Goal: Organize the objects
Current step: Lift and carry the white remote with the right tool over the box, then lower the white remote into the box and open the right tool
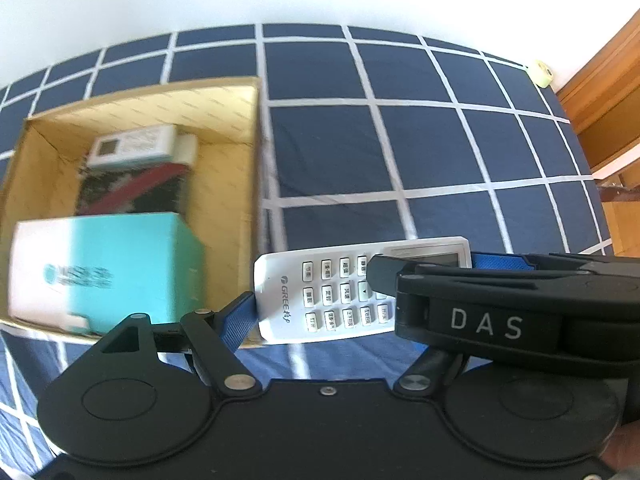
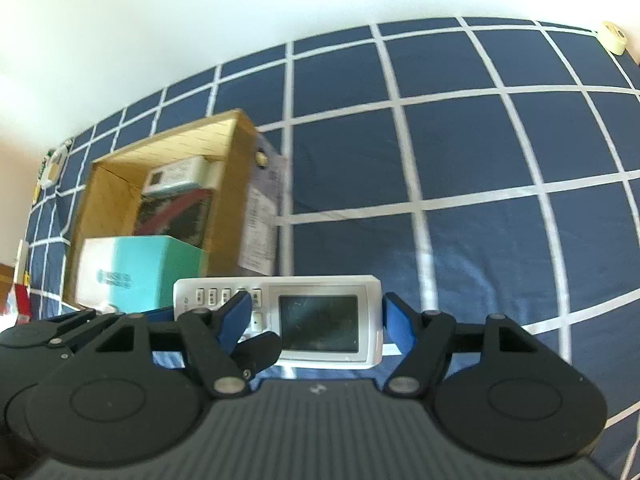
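Observation:
A white GREE remote control (image 1: 332, 292) is held lengthwise above the blue checked bedspread, beside the open cardboard box (image 1: 240, 96). My left gripper (image 1: 360, 292) grips it by its two ends. My right gripper (image 2: 316, 314) stands open around the screen end of the remote (image 2: 320, 320), its blue pads (image 2: 396, 320) wider than the remote. The right gripper also shows in the left wrist view as a black body (image 1: 500, 320) marked DAS. The box (image 2: 236, 120) holds a teal and white carton (image 1: 108, 268), a dark packet (image 1: 136, 188) and a small white box (image 1: 132, 146).
The blue bedspread (image 1: 400, 140) with white grid lines stretches away to a white wall. A roll of tape (image 1: 542, 73) lies at its far right corner. Wooden furniture (image 1: 604, 92) stands to the right. A paper label (image 2: 262, 216) is stuck on the box's outer side.

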